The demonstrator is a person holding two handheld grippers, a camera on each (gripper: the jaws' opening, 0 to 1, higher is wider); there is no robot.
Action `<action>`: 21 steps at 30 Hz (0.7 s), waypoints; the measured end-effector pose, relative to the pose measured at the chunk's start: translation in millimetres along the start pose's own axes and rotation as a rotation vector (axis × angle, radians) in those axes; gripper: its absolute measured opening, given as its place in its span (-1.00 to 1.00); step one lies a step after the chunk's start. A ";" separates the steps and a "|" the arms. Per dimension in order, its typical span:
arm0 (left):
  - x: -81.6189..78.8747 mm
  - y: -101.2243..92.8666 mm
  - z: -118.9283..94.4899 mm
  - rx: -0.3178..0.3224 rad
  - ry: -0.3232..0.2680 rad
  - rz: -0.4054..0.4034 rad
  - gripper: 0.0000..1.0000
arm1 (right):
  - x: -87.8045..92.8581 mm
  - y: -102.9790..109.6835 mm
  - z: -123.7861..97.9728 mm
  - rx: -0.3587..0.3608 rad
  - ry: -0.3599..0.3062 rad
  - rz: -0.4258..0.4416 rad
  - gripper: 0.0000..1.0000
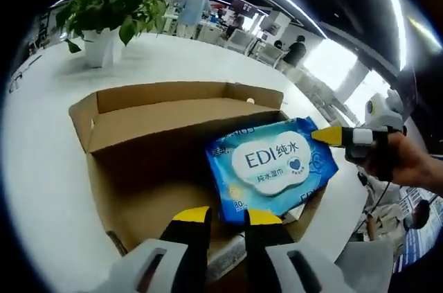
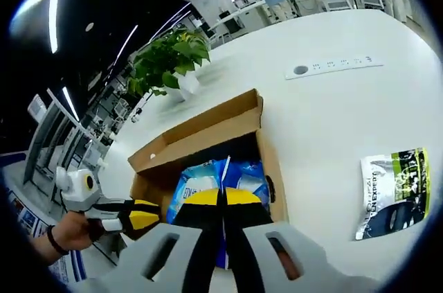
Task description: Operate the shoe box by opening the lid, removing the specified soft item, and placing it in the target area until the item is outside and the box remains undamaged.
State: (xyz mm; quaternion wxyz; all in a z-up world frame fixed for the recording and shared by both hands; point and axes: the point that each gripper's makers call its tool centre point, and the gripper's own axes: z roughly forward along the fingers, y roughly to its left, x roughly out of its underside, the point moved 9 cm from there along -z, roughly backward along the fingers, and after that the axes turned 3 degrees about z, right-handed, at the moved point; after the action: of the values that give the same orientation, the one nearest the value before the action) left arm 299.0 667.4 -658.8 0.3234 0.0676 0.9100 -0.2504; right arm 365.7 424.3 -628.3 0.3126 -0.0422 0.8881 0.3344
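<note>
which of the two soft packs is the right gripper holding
The blue wet wipes pack over the open shoe box, pinched by the right gripper; the green-and-silver pack lies on the table.

Bright ceiling strip lights, window glare, strong fisheye bending, sharp centre

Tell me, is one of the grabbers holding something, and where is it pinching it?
Yes. The right gripper pinches the blue wet wipes pack by its edge, over the open cardboard box. The left gripper holds nothing.
</note>
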 end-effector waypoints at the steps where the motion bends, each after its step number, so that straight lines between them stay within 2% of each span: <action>1: -0.3 -0.1 4.0 0.000 0.013 0.001 -0.63 | 0.1 -0.5 -0.1 0.002 0.001 -0.001 -1.00; 8: -2.6 -3.7 20.7 0.015 0.075 -0.003 -0.64 | 3.4 -6.5 -1.6 0.007 0.008 0.009 -1.00; 10: -3.6 -5.4 23.7 0.043 0.067 -0.052 -0.68 | 3.7 -7.3 -1.4 0.006 0.008 0.010 -1.00; 11: -3.8 -4.2 24.5 0.034 0.065 -0.068 -0.70 | 4.0 -8.0 -1.4 0.007 0.008 0.009 -1.00; 13: -3.8 -2.3 24.7 0.032 0.057 -0.079 -0.84 | 4.7 -8.8 -1.2 0.007 0.006 0.015 -1.00; 15: -4.9 -2.8 22.2 0.048 0.062 -0.143 -0.91 | 5.6 -9.6 -1.2 0.005 0.002 0.024 -1.00; 21: -6.6 -5.4 15.7 0.061 0.042 -0.120 -0.94 | 8.8 -12.3 -3.7 -0.009 0.006 0.047 -1.00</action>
State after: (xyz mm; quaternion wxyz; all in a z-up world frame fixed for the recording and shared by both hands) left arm 311.3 655.1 -663.0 0.2864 0.0281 0.9110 -0.2953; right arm 360.1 413.7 -638.3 0.3019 -0.0238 0.8882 0.3456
